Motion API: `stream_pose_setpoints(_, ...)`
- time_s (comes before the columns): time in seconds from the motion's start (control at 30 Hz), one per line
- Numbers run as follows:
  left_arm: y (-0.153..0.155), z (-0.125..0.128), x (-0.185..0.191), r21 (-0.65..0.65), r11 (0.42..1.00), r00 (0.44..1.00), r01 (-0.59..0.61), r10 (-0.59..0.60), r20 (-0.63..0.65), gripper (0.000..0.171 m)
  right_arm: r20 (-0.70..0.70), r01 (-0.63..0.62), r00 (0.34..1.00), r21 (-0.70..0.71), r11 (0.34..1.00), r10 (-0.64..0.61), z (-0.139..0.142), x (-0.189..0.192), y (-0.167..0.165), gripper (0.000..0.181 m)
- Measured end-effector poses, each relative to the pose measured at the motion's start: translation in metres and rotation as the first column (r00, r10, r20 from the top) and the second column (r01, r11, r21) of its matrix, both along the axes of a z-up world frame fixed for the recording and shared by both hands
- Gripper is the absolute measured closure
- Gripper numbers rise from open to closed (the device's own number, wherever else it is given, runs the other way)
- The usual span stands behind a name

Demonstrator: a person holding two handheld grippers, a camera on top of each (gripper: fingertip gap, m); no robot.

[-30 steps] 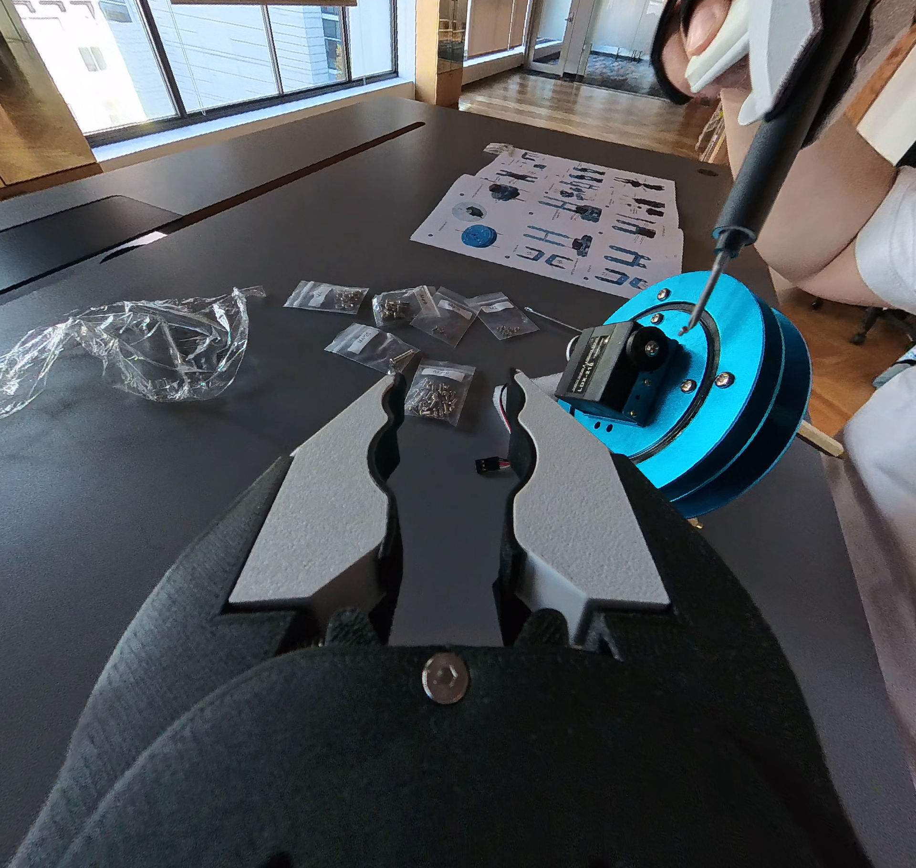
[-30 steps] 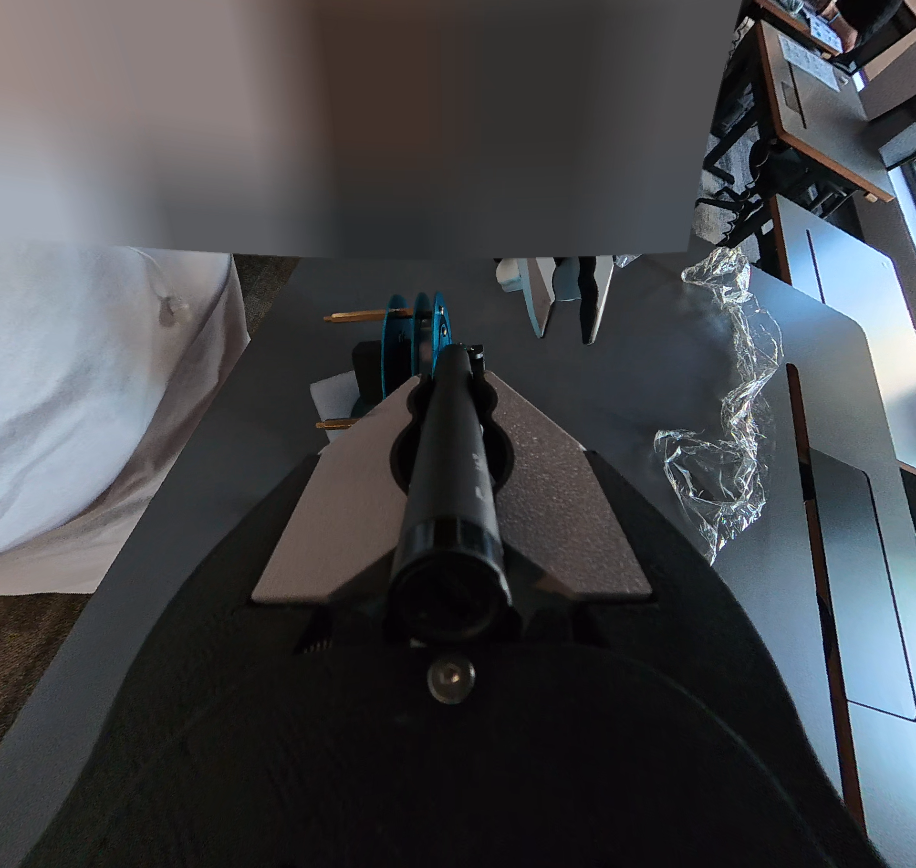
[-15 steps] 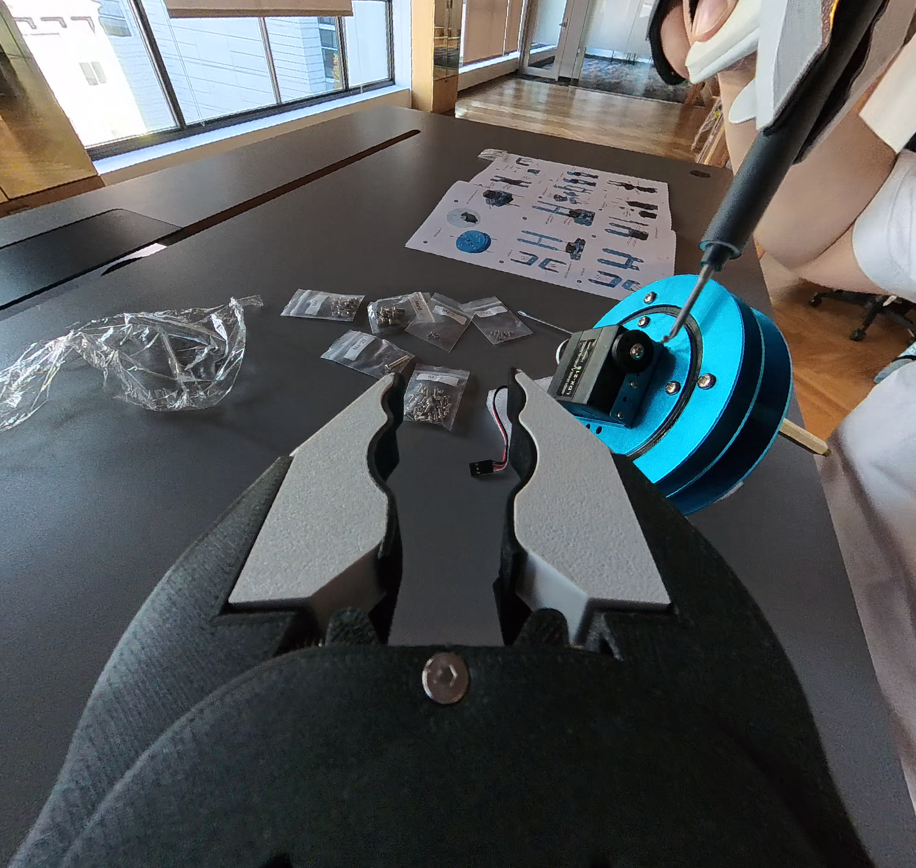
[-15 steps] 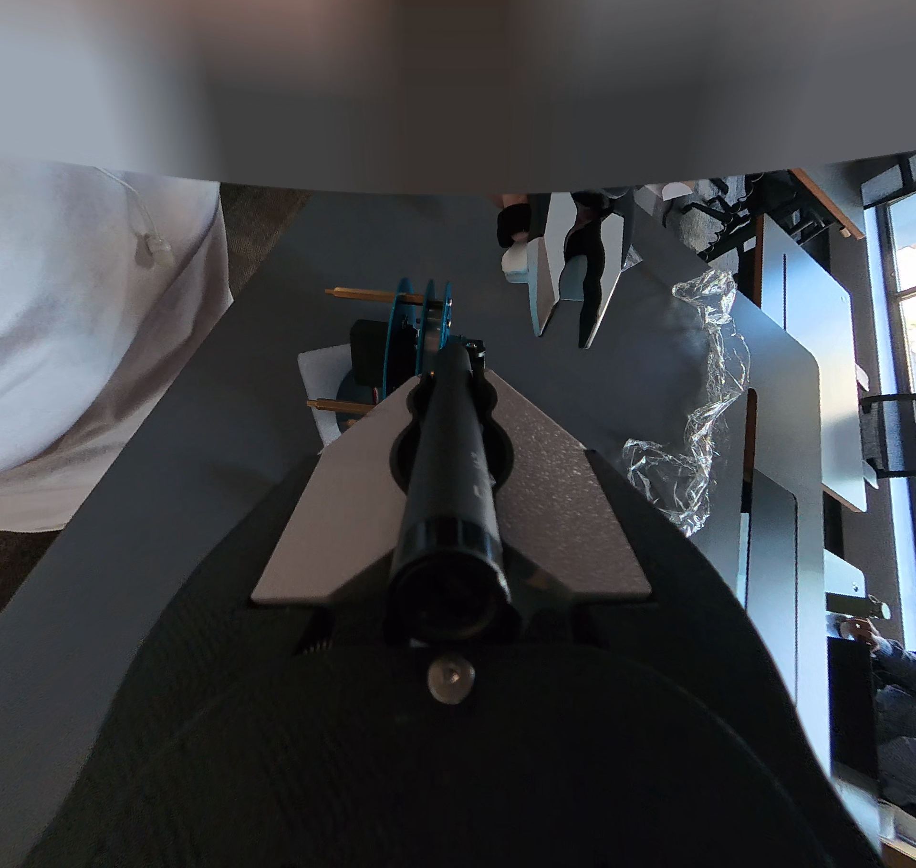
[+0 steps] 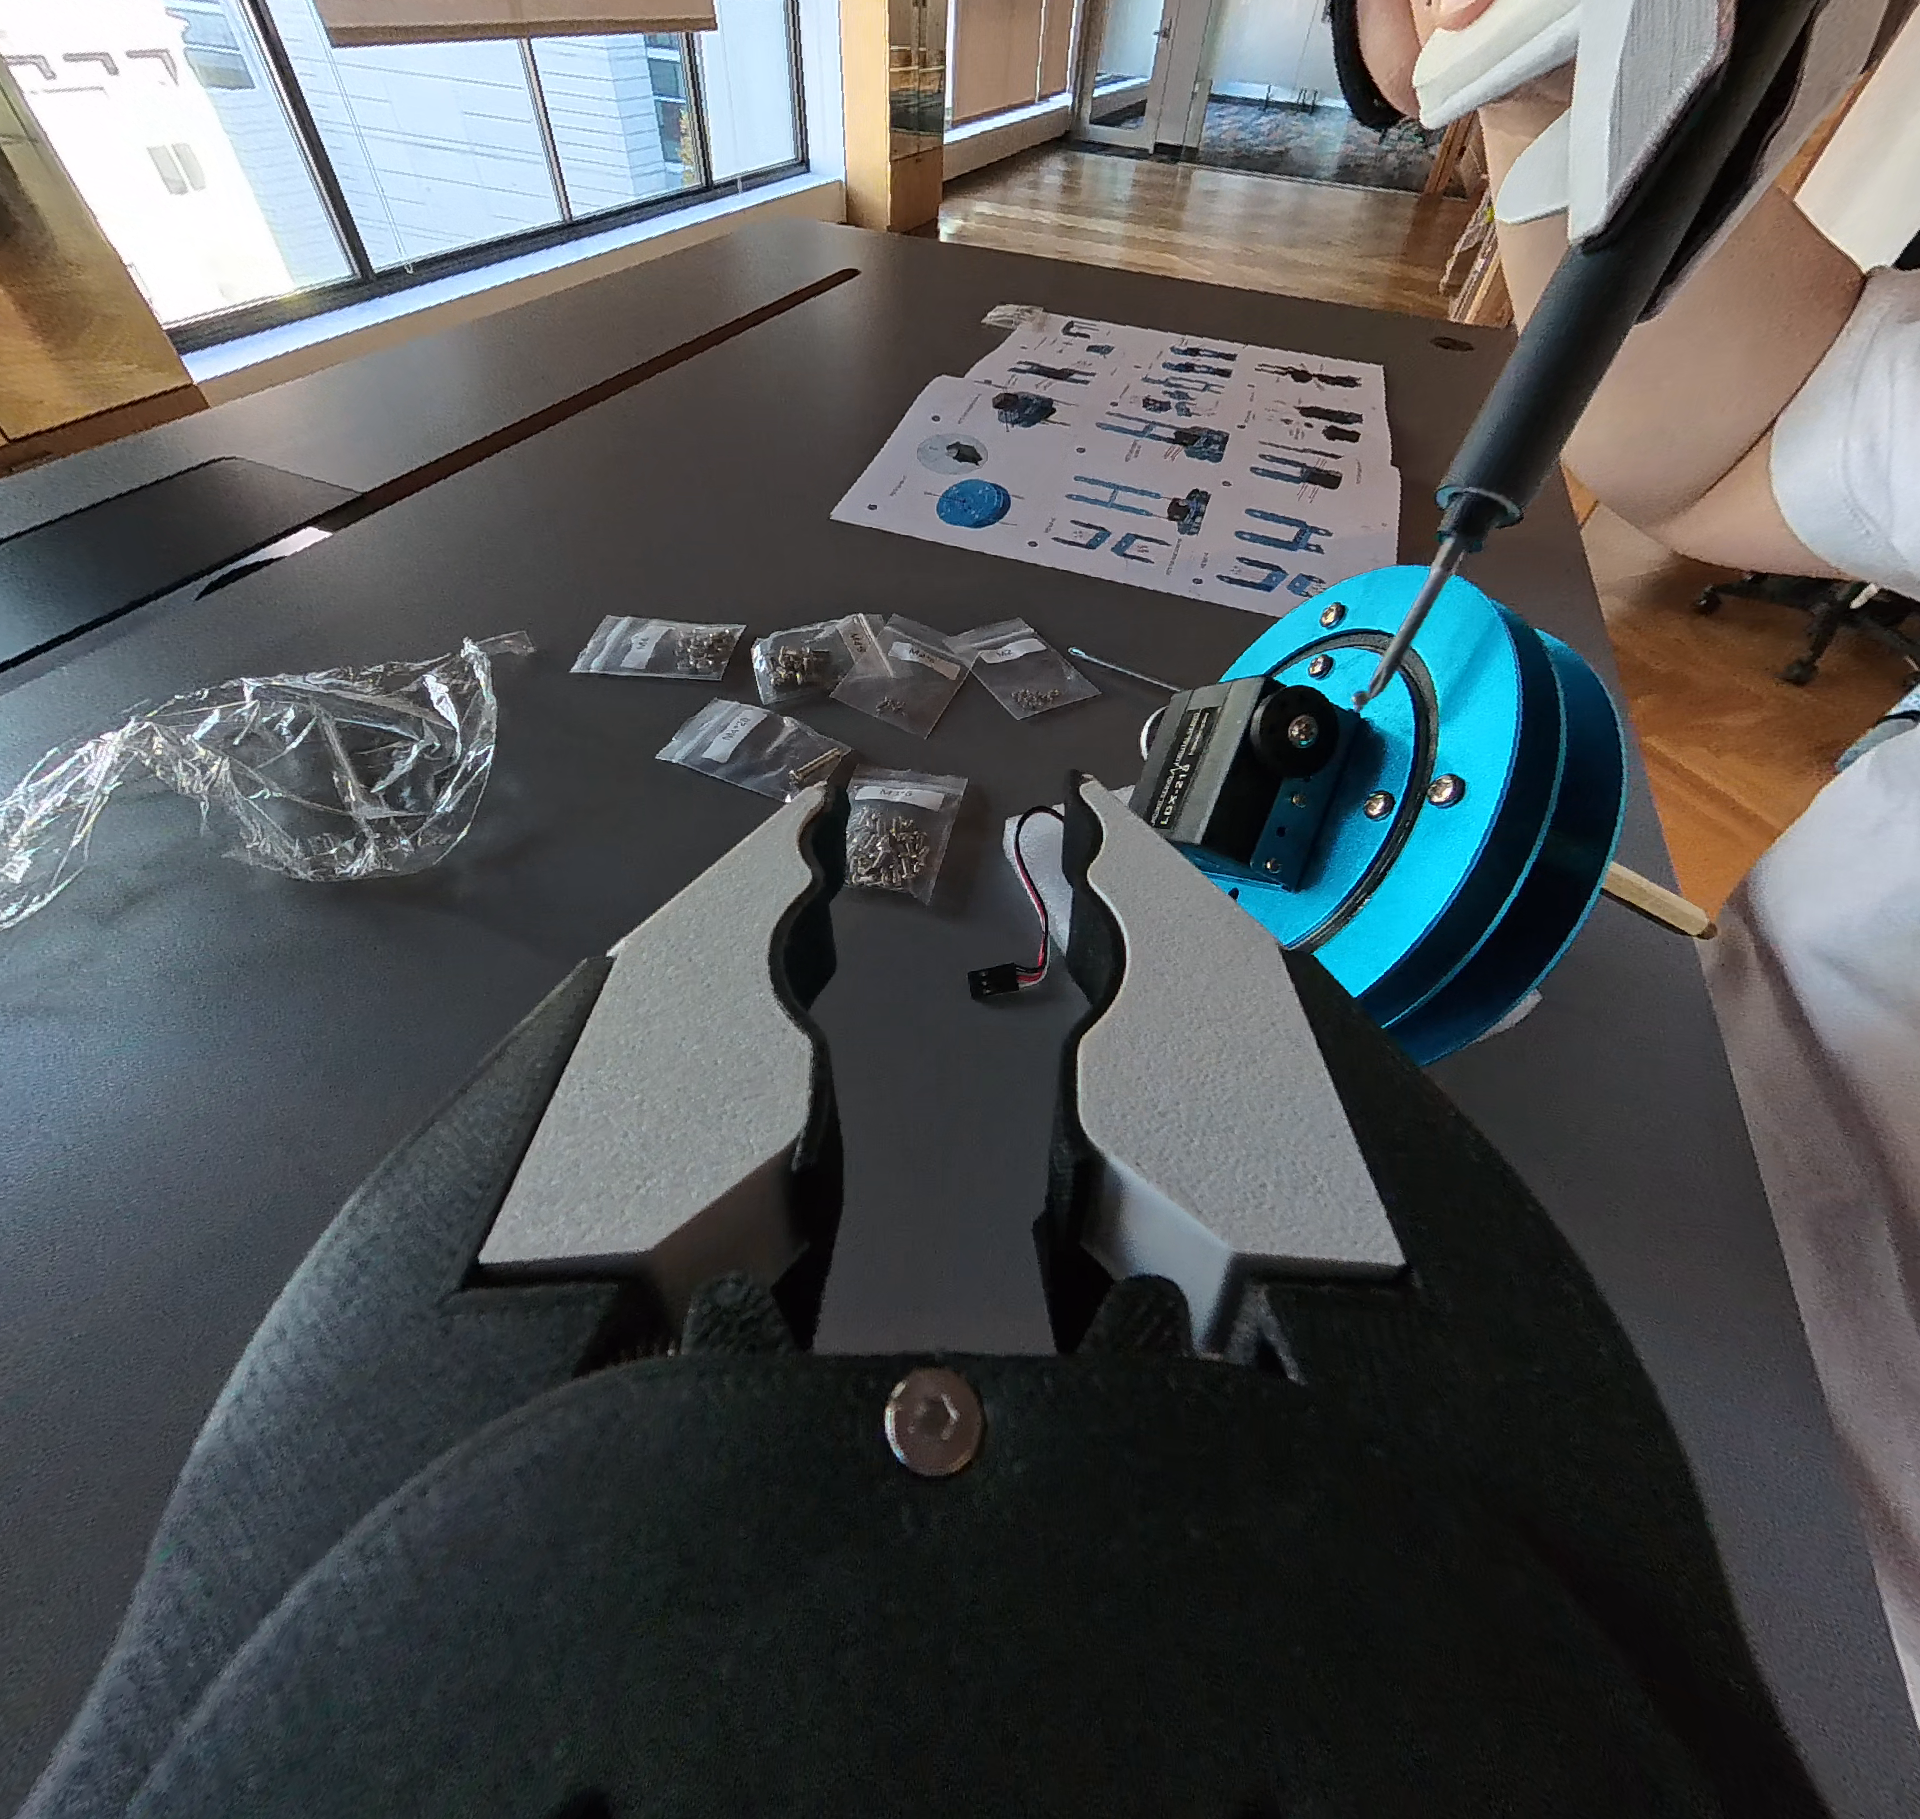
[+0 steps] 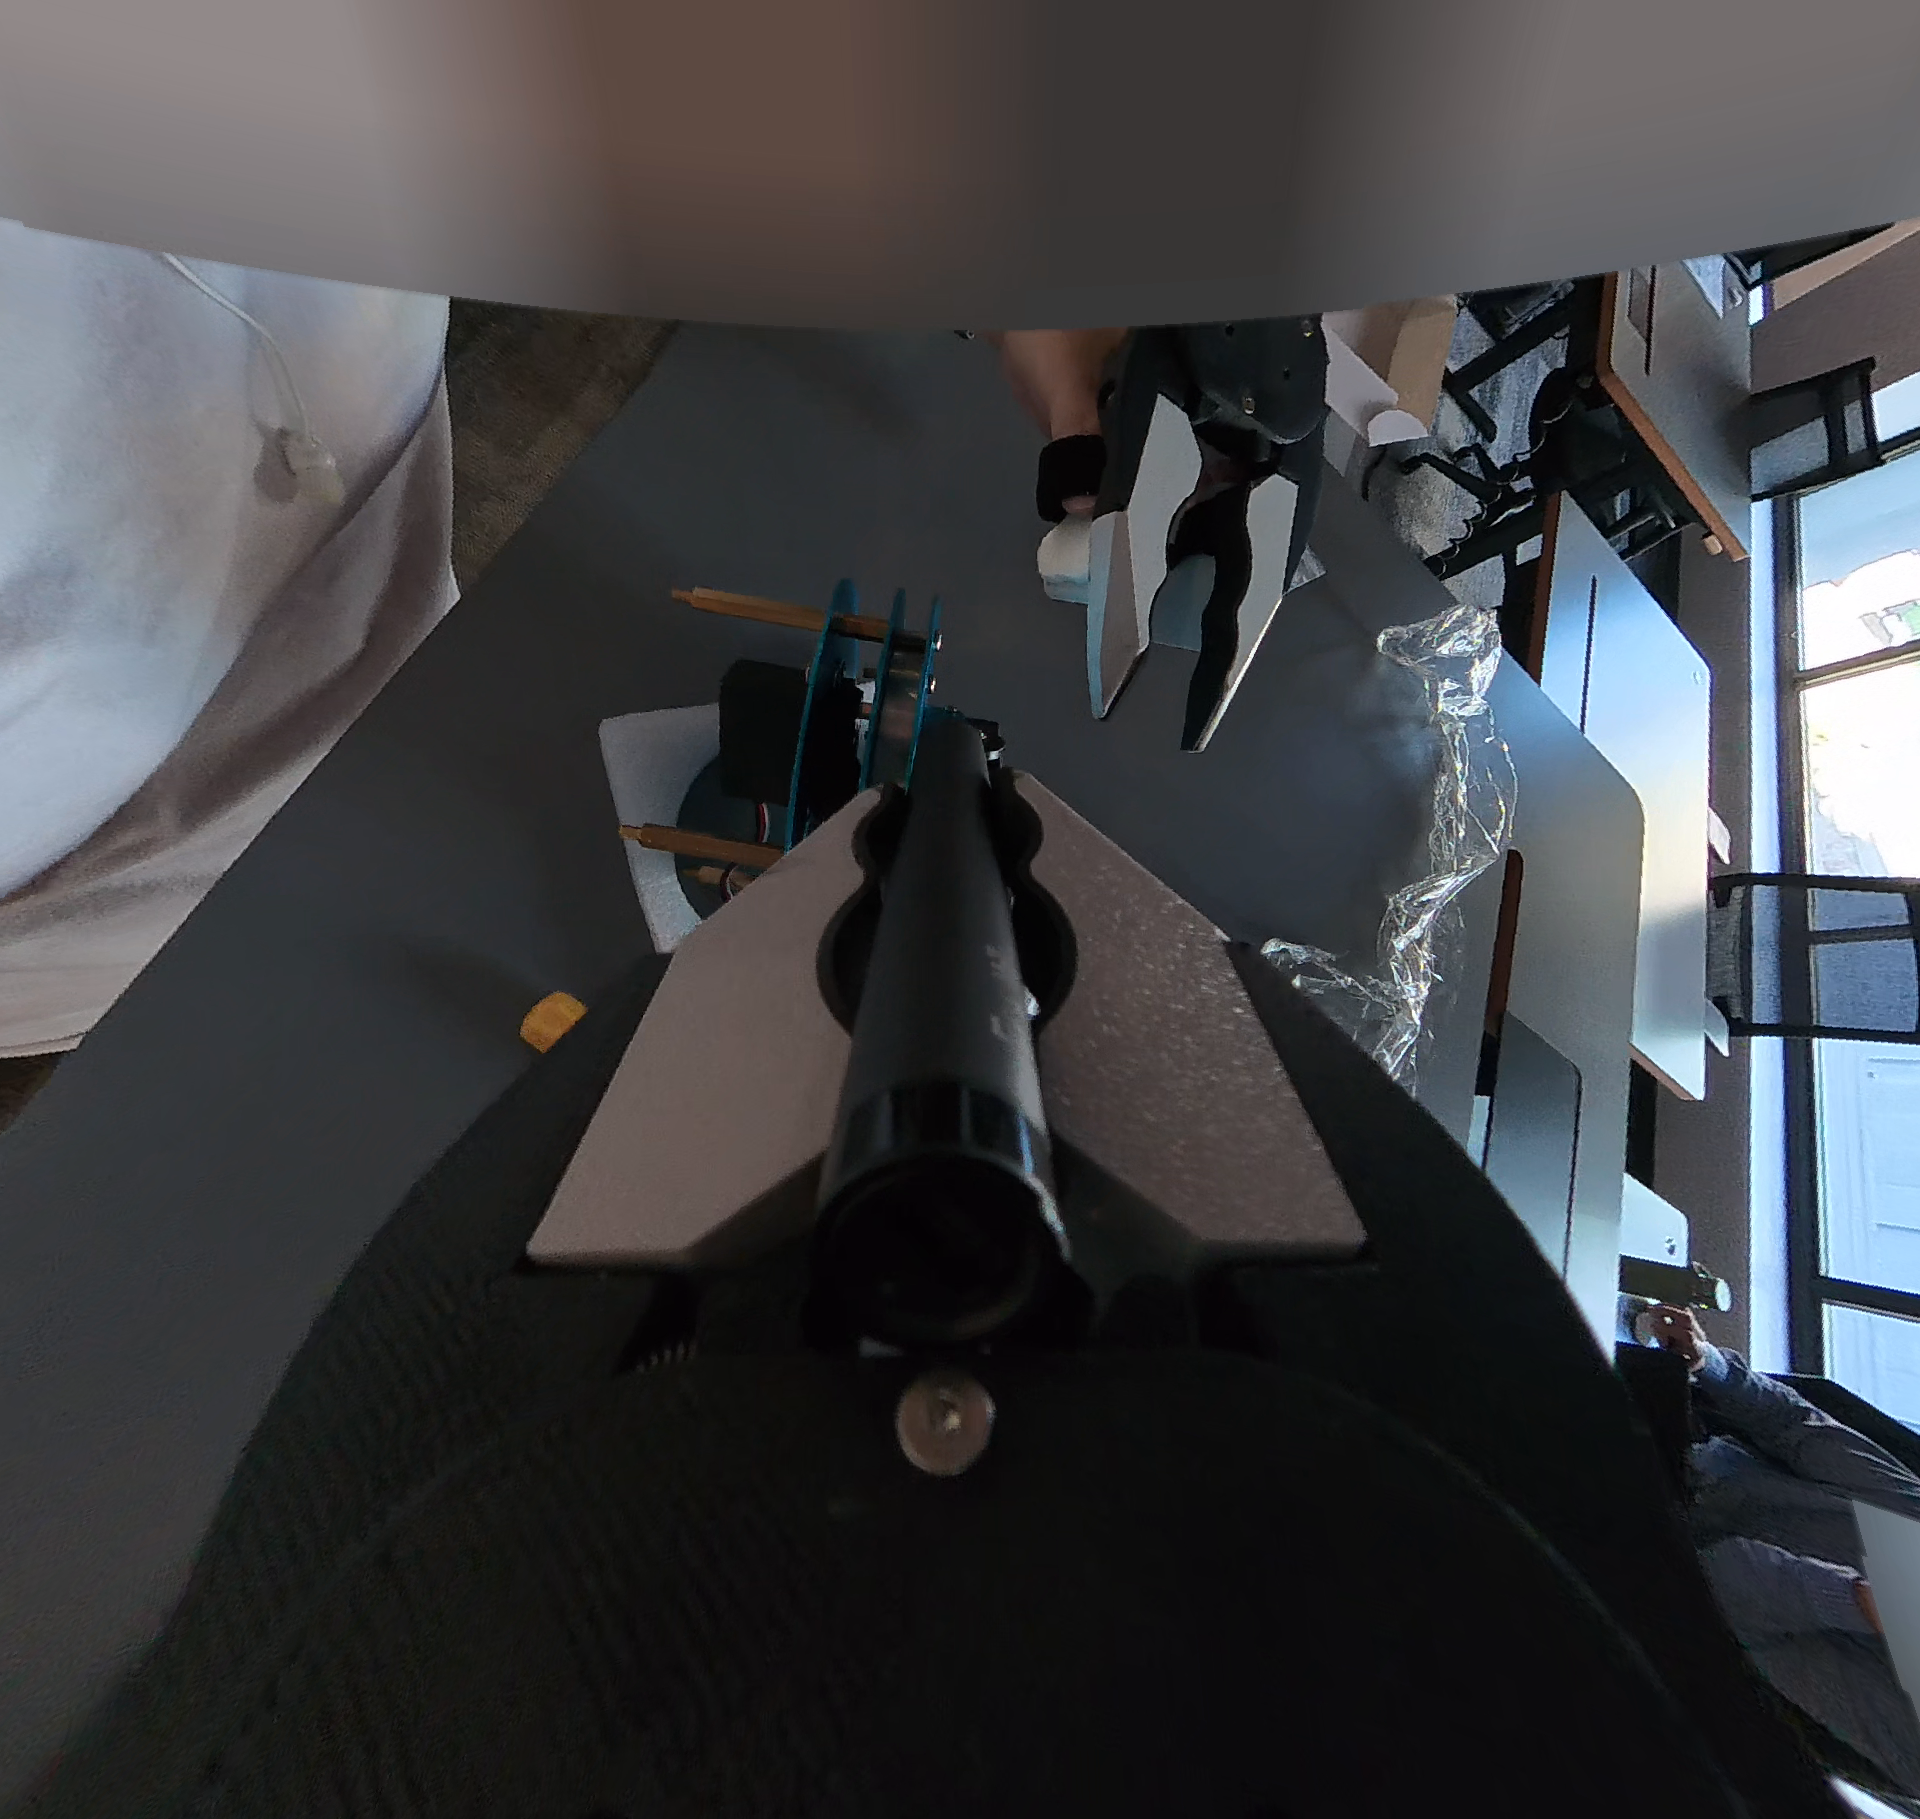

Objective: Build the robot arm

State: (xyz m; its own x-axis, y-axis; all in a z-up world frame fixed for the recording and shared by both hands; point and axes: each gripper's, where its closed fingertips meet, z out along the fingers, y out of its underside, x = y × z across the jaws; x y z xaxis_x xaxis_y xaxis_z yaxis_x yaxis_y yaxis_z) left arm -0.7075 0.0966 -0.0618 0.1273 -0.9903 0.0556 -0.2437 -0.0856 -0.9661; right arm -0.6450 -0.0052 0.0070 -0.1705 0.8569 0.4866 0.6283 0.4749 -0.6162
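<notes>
A blue round metal base (image 5: 1475,834) of stacked discs on brass standoffs stands tilted on the dark table (image 5: 312,1042), with a black servo (image 5: 1216,761) in its blue bracket. My right gripper (image 6: 951,793) is shut on a black screwdriver (image 6: 945,990); its thin tip (image 5: 1397,637) touches the face of the base beside the servo horn. The base also shows in the right wrist view (image 6: 873,709). My left gripper (image 5: 951,803) is open and empty, low over the table just left of the base, above the servo's wire and plug (image 5: 1013,969).
Several small clear bags of screws (image 5: 831,709) lie ahead of the left gripper. Crumpled clear wrap (image 5: 270,782) lies at the left. Printed instruction sheets (image 5: 1143,460) lie farther back. A person's white-sleeved arm (image 5: 1766,439) is at the right table edge. The grippers' ends are close to 15 cm from one another.
The screwdriver tip has shifted slightly on the base's face. The right wrist view has tilted, so the left gripper shows lower and larger. The left gripper stays open, nearly still.
</notes>
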Motion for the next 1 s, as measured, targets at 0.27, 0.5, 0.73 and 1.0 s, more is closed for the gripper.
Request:
stream_pose_setpoints(0.27, -0.002, 0.000, 0.000, 0.008, 1.000, 1.000, 0.004, -0.004, -0.002, 0.132, 0.037, -0.061, 0.998, 0.114, 0.992, 0.058, 0.004, 0.001, -0.004, 0.164)
stream_pose_setpoints(0.5, 0.000, -0.008, 0.002, -0.013, 1.000, 1.000, 0.007, -0.007, -0.022, 0.132, 0.063, -0.136, 0.990, 0.100, 0.986, 0.130, 0.007, 0.001, -0.006, 0.164)
stream_pose_setpoints(0.73, -0.004, -0.021, 0.008, -0.033, 0.999, 0.998, 0.028, -0.030, -0.061, 0.132, 0.049, -0.163, 0.986, 0.149, 0.975, 0.157, 0.006, 0.002, -0.003, 0.164)
stream_pose_setpoints(1.0, -0.003, -0.025, 0.009, -0.036, 0.999, 0.997, 0.022, -0.024, -0.079, 0.132, 0.051, -0.178, 0.984, 0.148, 0.973, 0.172, 0.005, 0.003, -0.004, 0.164)
